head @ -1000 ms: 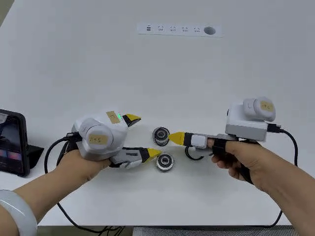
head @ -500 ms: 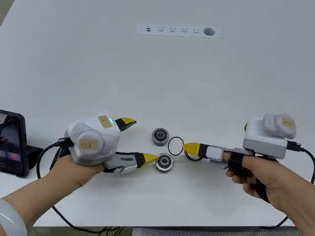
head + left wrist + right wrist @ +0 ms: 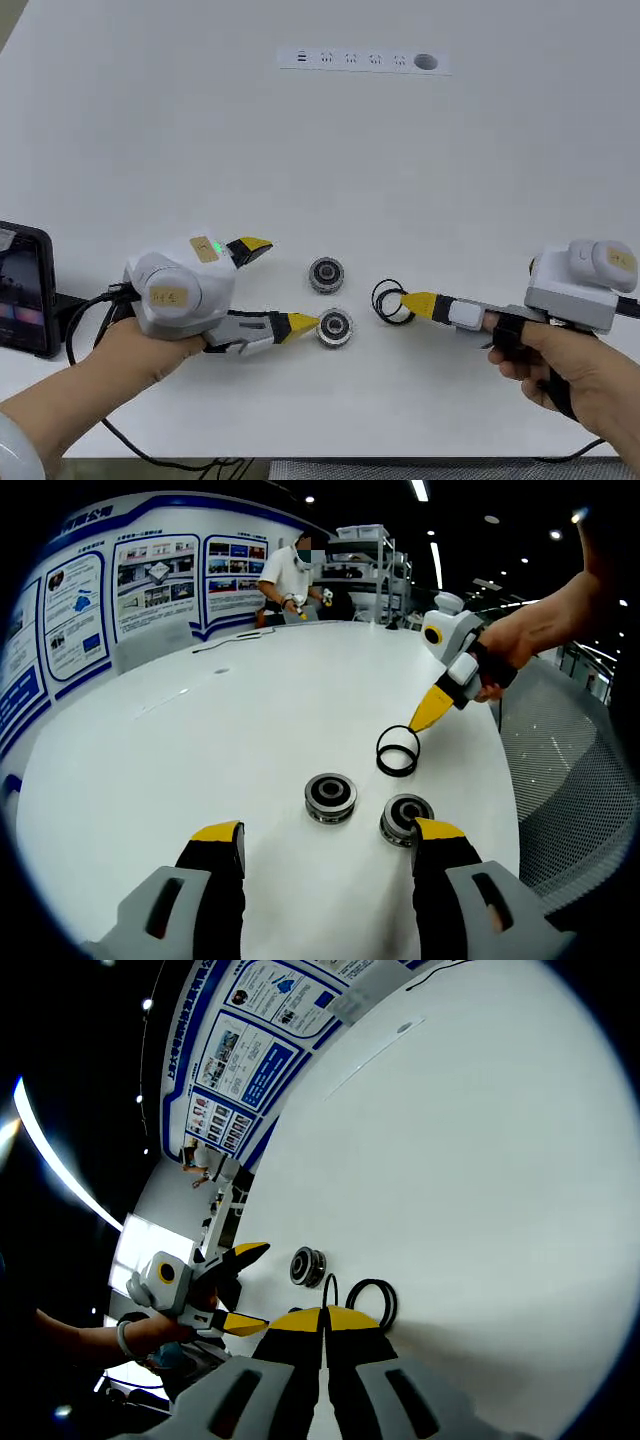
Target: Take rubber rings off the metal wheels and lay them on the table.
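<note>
Two metal wheels stand on the white table (image 3: 450, 180): one farther off (image 3: 326, 274) (image 3: 331, 796) (image 3: 307, 1266), one nearer (image 3: 334, 327) (image 3: 406, 817). My left gripper (image 3: 278, 284) (image 3: 330, 832) is open, its yellow tips straddling the space left of the wheels, the lower tip almost touching the nearer wheel. Right of the wheels, my right gripper (image 3: 415, 303) (image 3: 323, 1312) is shut on a black rubber ring (image 3: 397, 730) (image 3: 329, 1285) that stands tilted. This ring overlaps a second ring (image 3: 390, 320) (image 3: 372, 1282) lying flat on the table.
A white power strip (image 3: 365, 60) lies at the far side of the table. A dark tablet (image 3: 22, 290) stands at the left edge, with a cable (image 3: 85, 320) running to the left gripper. The table's front edge is close below both hands. A person (image 3: 285, 575) stands at the table's far end.
My right gripper has pulled away to the right from the farther wheel, carrying a rubber ring to beside the ring lying on the table. The left gripper has drifted slightly left.
</note>
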`<act>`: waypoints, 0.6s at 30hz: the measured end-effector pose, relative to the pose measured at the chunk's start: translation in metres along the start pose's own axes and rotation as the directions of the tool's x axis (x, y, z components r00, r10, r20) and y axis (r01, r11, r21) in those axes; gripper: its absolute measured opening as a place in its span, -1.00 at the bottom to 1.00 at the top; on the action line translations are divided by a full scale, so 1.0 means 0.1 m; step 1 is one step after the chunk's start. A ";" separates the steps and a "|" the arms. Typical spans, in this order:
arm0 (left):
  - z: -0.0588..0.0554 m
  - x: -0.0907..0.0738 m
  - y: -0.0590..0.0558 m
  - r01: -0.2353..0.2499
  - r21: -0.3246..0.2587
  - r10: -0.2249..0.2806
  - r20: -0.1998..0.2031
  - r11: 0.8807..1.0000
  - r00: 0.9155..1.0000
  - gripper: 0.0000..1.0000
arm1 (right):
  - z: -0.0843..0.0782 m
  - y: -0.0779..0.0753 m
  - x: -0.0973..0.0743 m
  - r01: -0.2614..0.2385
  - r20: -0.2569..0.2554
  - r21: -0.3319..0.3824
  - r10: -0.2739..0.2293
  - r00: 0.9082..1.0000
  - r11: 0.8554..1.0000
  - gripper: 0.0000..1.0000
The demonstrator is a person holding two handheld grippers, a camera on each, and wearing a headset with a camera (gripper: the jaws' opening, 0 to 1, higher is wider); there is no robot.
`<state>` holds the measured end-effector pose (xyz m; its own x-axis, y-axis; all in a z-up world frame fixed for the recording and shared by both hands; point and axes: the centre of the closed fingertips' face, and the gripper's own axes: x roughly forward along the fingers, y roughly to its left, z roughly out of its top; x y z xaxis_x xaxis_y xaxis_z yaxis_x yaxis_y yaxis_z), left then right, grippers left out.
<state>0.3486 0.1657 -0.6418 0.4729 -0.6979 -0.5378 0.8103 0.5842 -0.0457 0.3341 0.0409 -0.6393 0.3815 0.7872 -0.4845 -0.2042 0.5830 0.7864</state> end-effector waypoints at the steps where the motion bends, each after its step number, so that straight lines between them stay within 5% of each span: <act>1: -0.01 0.00 0.00 -0.001 0.000 0.001 -0.002 1.000 1.000 0.38 | -0.01 -0.01 0.00 0.007 0.000 -0.002 -0.007 1.000 1.000 -0.96; 18: -0.04 -0.03 -0.02 0.007 -0.010 -0.008 -0.008 1.000 1.000 0.34 | -0.05 -0.10 0.00 0.092 -0.023 -0.173 -0.097 0.995 0.981 -0.77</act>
<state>0.3442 0.1685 -0.6435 0.4640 -0.6991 -0.5441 0.8102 0.5832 -0.0583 0.3316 0.0354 -0.6492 0.3785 0.7312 -0.5675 -0.3213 0.6788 0.6603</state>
